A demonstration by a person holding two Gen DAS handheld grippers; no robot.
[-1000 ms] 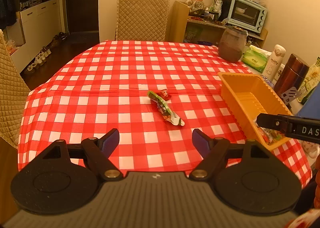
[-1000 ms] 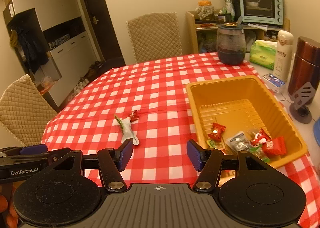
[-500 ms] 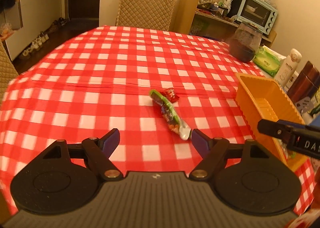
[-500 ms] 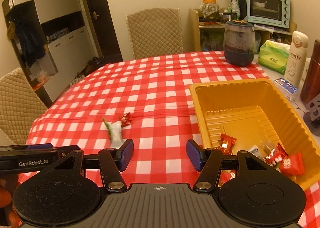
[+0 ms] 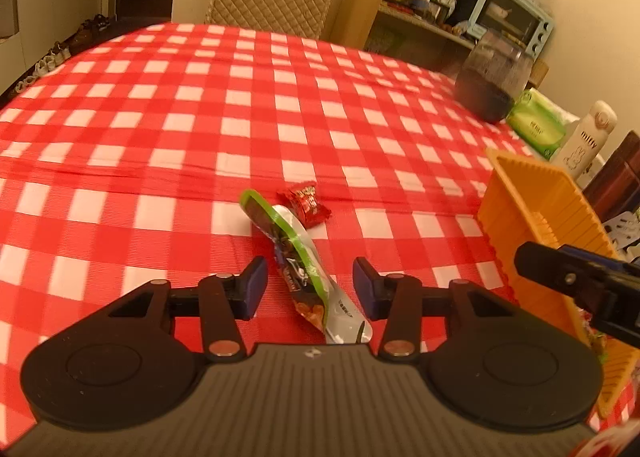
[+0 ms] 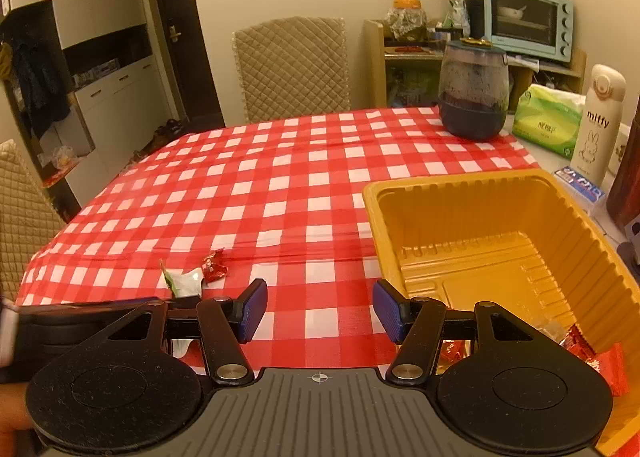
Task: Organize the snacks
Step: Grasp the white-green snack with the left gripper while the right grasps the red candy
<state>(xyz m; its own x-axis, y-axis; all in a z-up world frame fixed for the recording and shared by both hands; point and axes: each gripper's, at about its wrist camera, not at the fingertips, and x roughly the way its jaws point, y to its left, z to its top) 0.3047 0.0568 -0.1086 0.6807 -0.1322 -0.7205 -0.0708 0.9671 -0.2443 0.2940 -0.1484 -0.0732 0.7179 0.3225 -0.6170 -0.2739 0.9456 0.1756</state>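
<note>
Green-edged snack pouch (image 5: 298,261) lies flat — long axis toward the camera.

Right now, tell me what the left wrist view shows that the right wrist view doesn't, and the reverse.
Left wrist only: the left gripper closing around the green pouch, pads not yet pressing it, and the pouch's full length.

Right wrist only: the right gripper open over bare cloth, the bin's inside with red snacks at its near end, and a cupboard.

Both: the red candy, the checked cloth, the jar, the toaster oven and the bin.
</note>
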